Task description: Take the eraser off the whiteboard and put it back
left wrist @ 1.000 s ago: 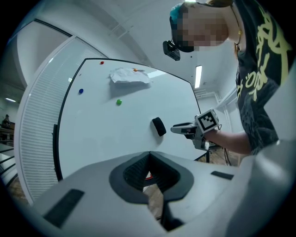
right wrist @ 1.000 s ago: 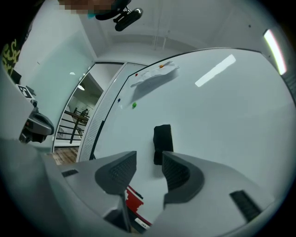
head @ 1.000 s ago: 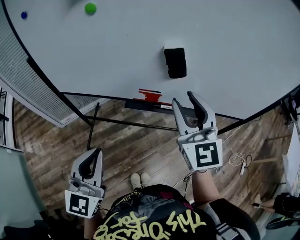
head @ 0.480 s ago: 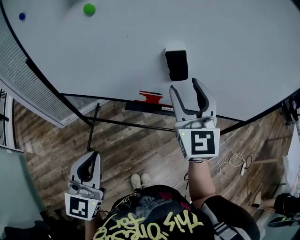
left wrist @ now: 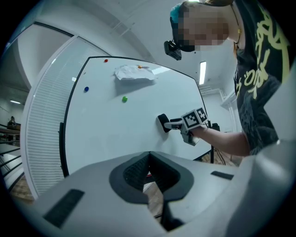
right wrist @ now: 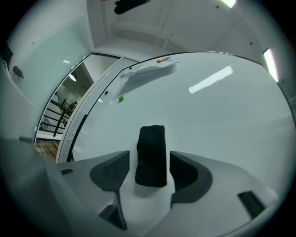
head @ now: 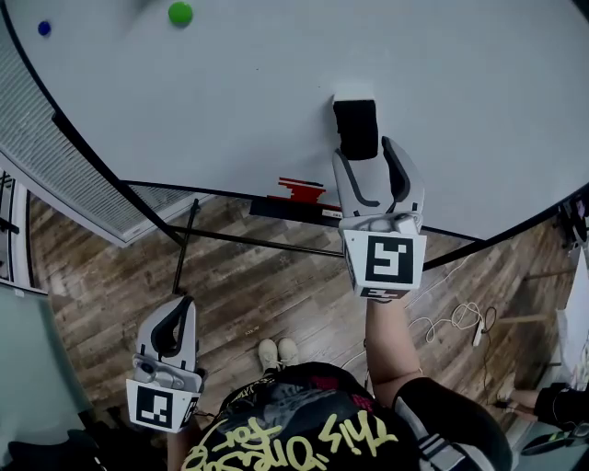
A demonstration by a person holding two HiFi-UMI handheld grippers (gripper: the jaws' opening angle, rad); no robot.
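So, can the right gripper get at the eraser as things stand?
Probably yes: the right gripper has just been opening, and its jaws stand apart on either side of the eraser, not pressing it; nothing blocks the way.

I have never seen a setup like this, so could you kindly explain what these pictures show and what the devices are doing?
A person holds a two-jaw gripper in each hand; no robot arm is involved. One picture comes from a camera on the person's head, looking steeply down. The other two come from cameras riding on each gripper, looking along its jaws. In front stands a whiteboard carrying a black eraser, a green magnet and a blue magnet. The right gripper has just been opening its jaws; they stand on either side of the eraser with gaps, so nothing is gripped. The left gripper hangs low over the wooden floor, jaws together and empty.
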